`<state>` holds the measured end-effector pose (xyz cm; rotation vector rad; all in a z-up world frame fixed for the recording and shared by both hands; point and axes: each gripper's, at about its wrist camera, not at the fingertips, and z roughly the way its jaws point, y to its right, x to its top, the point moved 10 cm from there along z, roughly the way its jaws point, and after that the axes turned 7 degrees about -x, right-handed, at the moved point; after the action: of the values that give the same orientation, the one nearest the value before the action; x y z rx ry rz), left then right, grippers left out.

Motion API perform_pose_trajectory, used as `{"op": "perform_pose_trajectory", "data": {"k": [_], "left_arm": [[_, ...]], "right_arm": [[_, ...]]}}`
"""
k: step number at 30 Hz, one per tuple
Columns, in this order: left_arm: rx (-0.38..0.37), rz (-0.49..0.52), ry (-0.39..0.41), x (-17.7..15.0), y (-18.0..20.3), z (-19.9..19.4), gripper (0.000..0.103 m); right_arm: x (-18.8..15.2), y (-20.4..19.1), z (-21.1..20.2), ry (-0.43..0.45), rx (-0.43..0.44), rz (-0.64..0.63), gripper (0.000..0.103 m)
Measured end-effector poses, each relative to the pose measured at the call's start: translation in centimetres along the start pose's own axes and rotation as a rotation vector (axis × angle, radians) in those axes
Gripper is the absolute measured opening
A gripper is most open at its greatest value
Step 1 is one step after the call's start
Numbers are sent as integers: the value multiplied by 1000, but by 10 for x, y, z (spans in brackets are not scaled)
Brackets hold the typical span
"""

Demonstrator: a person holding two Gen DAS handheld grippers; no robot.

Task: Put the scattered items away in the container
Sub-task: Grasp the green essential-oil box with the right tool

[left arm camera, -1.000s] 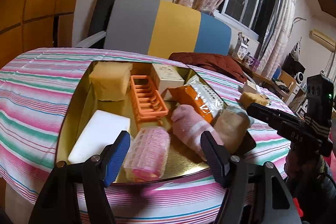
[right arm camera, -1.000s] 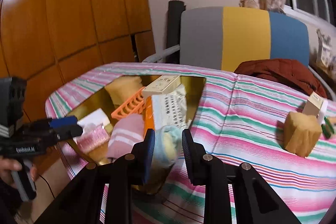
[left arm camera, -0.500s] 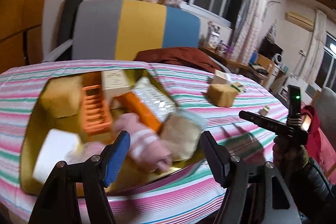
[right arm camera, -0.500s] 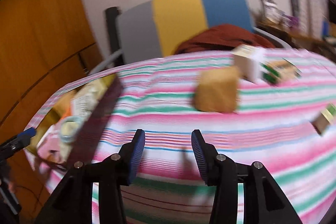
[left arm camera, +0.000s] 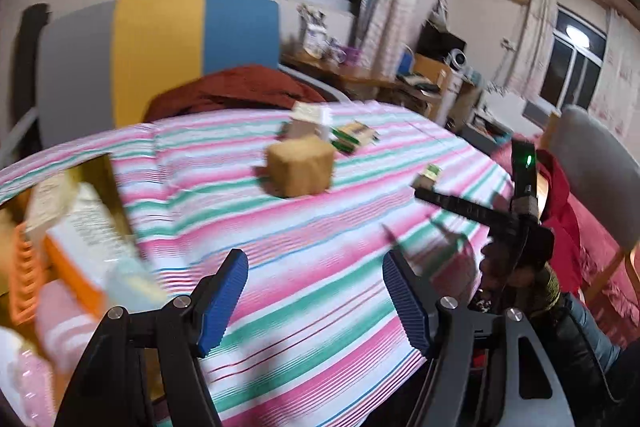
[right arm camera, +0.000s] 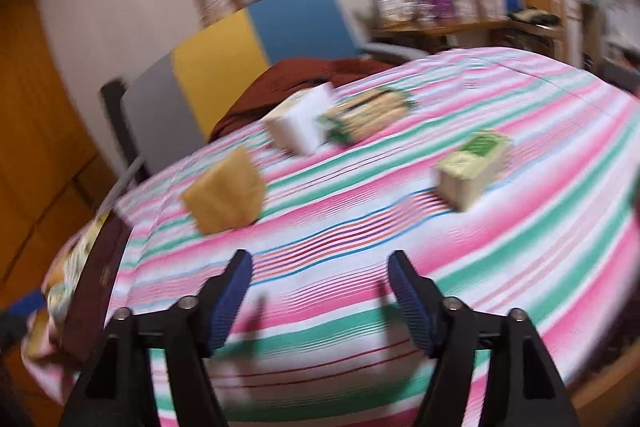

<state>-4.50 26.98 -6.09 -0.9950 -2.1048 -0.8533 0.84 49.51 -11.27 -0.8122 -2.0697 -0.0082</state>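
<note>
Left hand-held gripper (left arm camera: pixel 315 297): we find its jaws standing wide, nothing between them, above the striped counter (left arm camera: pixel 320 227). Container (left arm camera: pixel 108 183): gold tray at its left, filled; an orange rack (left arm camera: pixel 24 283) and an orange packet (left arm camera: pixel 76 267) lie inside.

Right hand-held gripper (right arm camera: pixel 320 297): jaws opening, nothing between them, only cloth beneath.

Loose items ahead of the right hand-held gripper:
- tan block (right arm camera: pixel 224 195), ahead and left;
- white box (right arm camera: pixel 300 123), beyond the block;
- green-and-yellow pack (right arm camera: pixel 368 117), just beside the white box;
- small green box (right arm camera: pixel 472 167), ahead and right, apart from the rest.

We note heavy blur; labels unreadable.
</note>
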Motion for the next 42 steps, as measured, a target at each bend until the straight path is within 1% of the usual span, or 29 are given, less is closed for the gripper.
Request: {"op": "perform_pose_trajectory", "data": {"k": [2, 5, 8, 12, 14, 16, 17, 19, 21, 24, 29, 32, 37, 40, 41, 42], "left_arm": [[-23, 2, -23, 1, 9, 16, 71], [-48, 11, -50, -1, 20, 36, 71], [-75, 14, -71, -5, 27, 46, 71], [-81, 19, -107, -15, 29, 56, 71], [-91, 8, -115, -18, 27, 58, 71], [-97, -4, -117, -19, 25, 59, 71], [-102, -11, -116, -19, 24, 60, 71], [-116, -25, -115, -19, 22, 61, 71], [-126, -34, -117, -19, 21, 62, 71], [-139, -43, -117, -19, 19, 63, 71], [-163, -69, -111, -18, 16, 66, 71], [-162, -78, -98, -11, 14, 66, 71], [-163, -99, -75, 7, 12, 72, 71], [-146, -117, -65, 20, 11, 79, 71], [-138, -126, -66, 24, 10, 83, 71], [-130, -132, -68, 27, 10, 86, 71]], "right_arm": [[9, 19, 0, 11, -28, 57, 78], [21, 40, 1, 23, -73, 101, 79], [34, 57, 6, 36, -103, 148, 79], [48, 70, 16, 45, -137, 166, 81], [54, 70, 22, 45, -146, 140, 83], [60, 68, 26, 43, -156, 93, 87], [62, 67, 29, 39, -165, 64, 90], [64, 62, 33, 29, -184, -12, 92], [64, 59, 36, 18, -211, -98, 98], [65, 58, 42, -14, -264, -211, 99], [69, 60, 54, -114, -318, -342, 103], [70, 62, 67, -171, -327, -382, 103], [67, 67, 86, -261, -292, -355, 103], [62, 63, 91, -283, -282, -384, 101], [58, 62, 93, -297, -282, -390, 96], [55, 62, 95, -312, -285, -393, 85]]}}
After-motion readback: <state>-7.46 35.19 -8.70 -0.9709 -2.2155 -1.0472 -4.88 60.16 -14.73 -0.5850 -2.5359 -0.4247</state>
